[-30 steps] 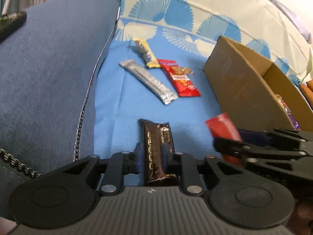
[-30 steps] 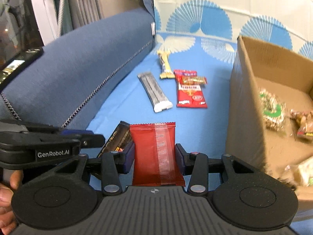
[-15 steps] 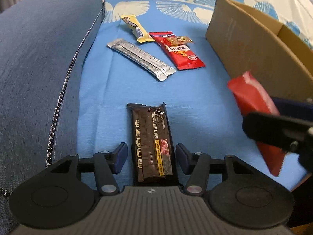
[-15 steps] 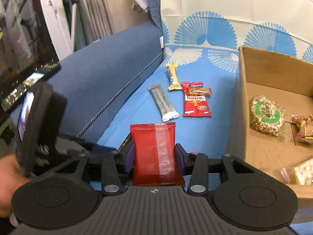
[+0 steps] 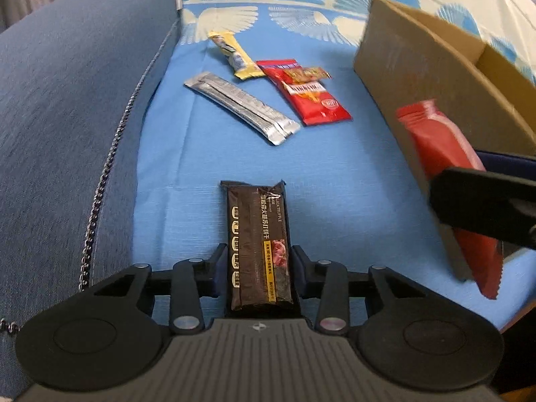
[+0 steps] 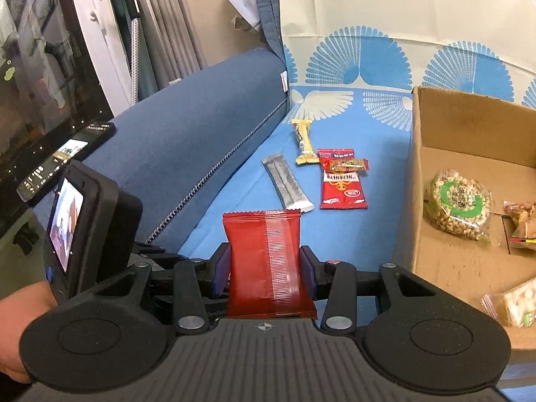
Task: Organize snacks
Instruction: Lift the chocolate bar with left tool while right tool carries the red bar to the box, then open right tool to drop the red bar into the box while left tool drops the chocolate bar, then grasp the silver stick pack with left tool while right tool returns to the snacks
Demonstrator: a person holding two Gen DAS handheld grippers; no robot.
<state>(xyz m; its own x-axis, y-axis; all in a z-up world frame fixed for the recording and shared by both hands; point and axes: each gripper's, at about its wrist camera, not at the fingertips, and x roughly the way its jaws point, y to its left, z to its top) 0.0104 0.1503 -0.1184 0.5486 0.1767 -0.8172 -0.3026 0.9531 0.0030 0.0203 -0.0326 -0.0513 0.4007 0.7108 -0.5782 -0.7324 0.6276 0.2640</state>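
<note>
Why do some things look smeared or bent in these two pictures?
Left wrist view: the cardboard box and the red packet in the right gripper are motion-blurred, while the dark snack bar is sharp. Right wrist view: sharper overall, but the fisheye lens bows the sofa arm and the edges.

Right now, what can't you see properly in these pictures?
- Cardboard box, left wrist view: its inside is hidden by its own wall.
- Dark snack bar, left wrist view: near end hidden by the gripper body.
- Cracker pack, right wrist view: cut off by the edge.
- Red packet, right wrist view: only its plain back shows.
</note>
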